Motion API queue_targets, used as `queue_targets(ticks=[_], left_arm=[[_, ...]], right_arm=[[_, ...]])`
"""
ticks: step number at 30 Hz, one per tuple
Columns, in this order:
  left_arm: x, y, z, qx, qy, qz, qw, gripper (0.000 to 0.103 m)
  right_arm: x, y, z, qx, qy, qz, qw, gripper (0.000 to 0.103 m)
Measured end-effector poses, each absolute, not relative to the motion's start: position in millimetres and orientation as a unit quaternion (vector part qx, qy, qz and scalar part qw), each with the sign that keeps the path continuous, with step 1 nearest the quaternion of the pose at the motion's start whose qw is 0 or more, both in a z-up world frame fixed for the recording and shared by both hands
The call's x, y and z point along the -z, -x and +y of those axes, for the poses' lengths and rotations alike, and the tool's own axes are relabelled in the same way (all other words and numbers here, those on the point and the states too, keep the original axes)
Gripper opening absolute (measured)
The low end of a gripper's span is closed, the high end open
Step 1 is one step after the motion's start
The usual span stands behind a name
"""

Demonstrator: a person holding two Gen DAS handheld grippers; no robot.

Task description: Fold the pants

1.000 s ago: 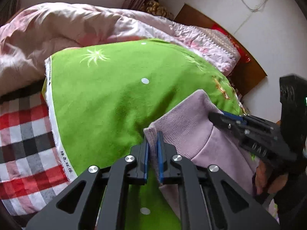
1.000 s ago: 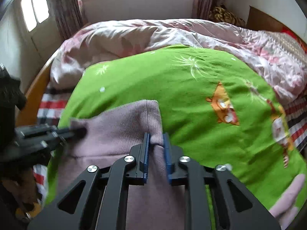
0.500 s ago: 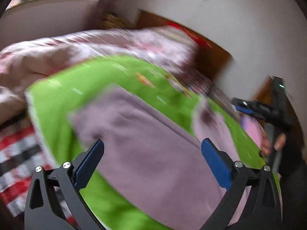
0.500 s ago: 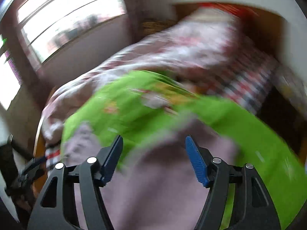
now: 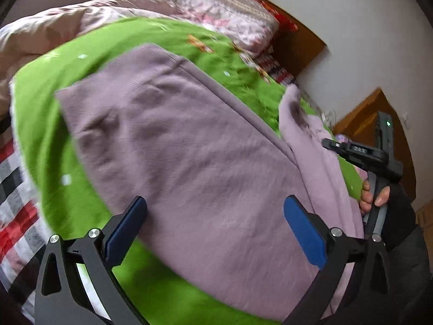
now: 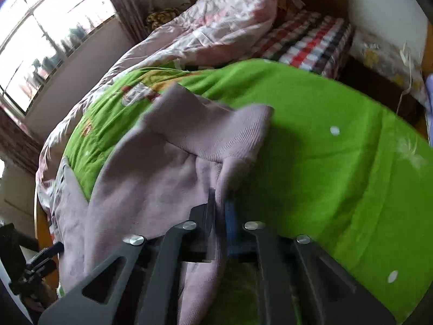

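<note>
Lilac knit pants [image 5: 189, 146] lie spread on a green blanket [image 5: 48, 103] on a bed. My left gripper [image 5: 213, 224] is open and empty, its blue pads hovering over the near part of the pants. My right gripper [image 6: 220, 205] is shut on a fold of the pants [image 6: 167, 168] near a ribbed cuff [image 6: 230, 138]. The right gripper also shows at the right of the left wrist view [image 5: 328, 143], by the bunched far end of the pants.
A pink floral quilt [image 5: 81, 24] is piled at the back of the bed. A red, white and grey checked sheet [image 5: 13, 195] lies under the blanket. A wooden headboard [image 5: 297, 40] and a white wall stand to the right. A window [image 6: 48, 38] is behind.
Both grippers let go of the pants' cuff end and opened. The left has stayed open over the spread pants. The right has moved along the pants and shut on another fold.
</note>
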State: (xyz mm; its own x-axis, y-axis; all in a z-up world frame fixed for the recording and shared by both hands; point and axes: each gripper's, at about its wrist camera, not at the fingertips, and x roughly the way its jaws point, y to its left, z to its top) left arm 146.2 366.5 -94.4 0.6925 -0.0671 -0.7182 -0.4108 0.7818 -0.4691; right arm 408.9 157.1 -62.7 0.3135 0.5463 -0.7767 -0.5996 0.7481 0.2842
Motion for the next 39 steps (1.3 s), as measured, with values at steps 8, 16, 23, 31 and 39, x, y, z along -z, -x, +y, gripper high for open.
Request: queue_targets(ticks=[8, 16, 23, 31, 39], left_arm=[[86, -102, 411, -0.156, 0.373, 0.316, 0.858, 0.101], [99, -46, 442, -0.215, 0.42, 0.299, 0.829, 0.101], [100, -19, 452, -0.216, 0.433, 0.286, 0.827, 0.101], [80, -76, 433, -0.121, 0.418, 0.27, 0.859, 0.098], [89, -136, 429, -0.109, 0.381, 0.308, 0.865, 0.061]], right_arm=[[-31, -309, 254, -0.477, 0.098, 0.354, 0.799, 0.008], [31, -188, 381, -0.569, 0.218, 0.412, 0.678, 0.017], [18, -209, 356, -0.607, 0.15, 0.399, 0.67, 0.066], [18, -285, 304, -0.537, 0.147, 0.385, 0.736, 0.047], [53, -308, 319, -0.549, 0.176, 0.388, 0.719, 0.039]])
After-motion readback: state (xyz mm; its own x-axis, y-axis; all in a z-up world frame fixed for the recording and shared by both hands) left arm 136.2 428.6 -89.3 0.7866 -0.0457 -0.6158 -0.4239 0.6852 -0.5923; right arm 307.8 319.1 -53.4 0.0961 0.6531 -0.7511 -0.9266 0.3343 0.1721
